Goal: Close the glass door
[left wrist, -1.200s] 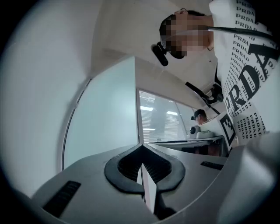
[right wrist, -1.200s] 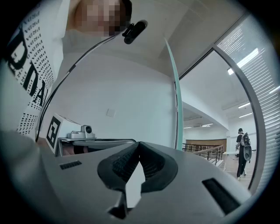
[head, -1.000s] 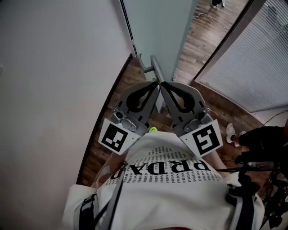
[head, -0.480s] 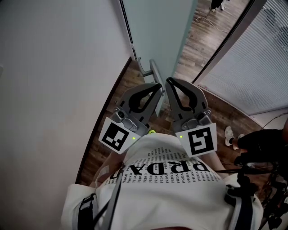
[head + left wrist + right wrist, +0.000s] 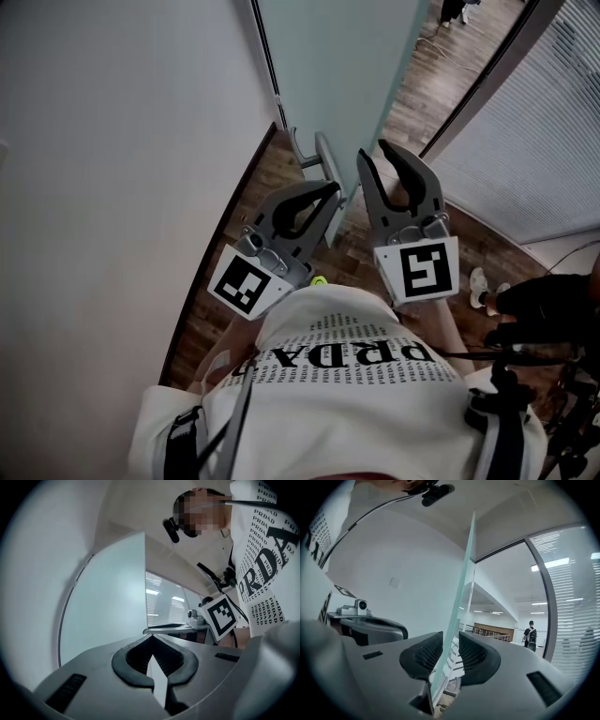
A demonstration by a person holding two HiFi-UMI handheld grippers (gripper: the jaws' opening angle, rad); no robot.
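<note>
The frosted glass door [image 5: 328, 66] stands ajar beside the white wall, its metal bar handle [image 5: 325, 161] on the near face. My right gripper [image 5: 377, 152] is open and reaches forward past the handle. In the right gripper view the door's thin edge [image 5: 461, 583] runs down between the two pads of the right gripper [image 5: 451, 641], and the handle [image 5: 451, 686] shows low in the gap. My left gripper [image 5: 330, 189] is shut with nothing in it, just short of the handle. In the left gripper view the left gripper [image 5: 152, 638] points at the door's pane [image 5: 108, 611].
A white wall [image 5: 112, 141] runs along the left. A glass partition with blinds [image 5: 534, 122] and its dark frame [image 5: 473, 80] close off the right. Wood floor [image 5: 441, 66] lies beyond the door. A person [image 5: 530, 636] stands far off. Dark gear [image 5: 548, 309] sits at my right.
My right gripper has opened and moved forward, so the door's edge now lies between its jaws. The left gripper has stayed shut and hardly shifted.
</note>
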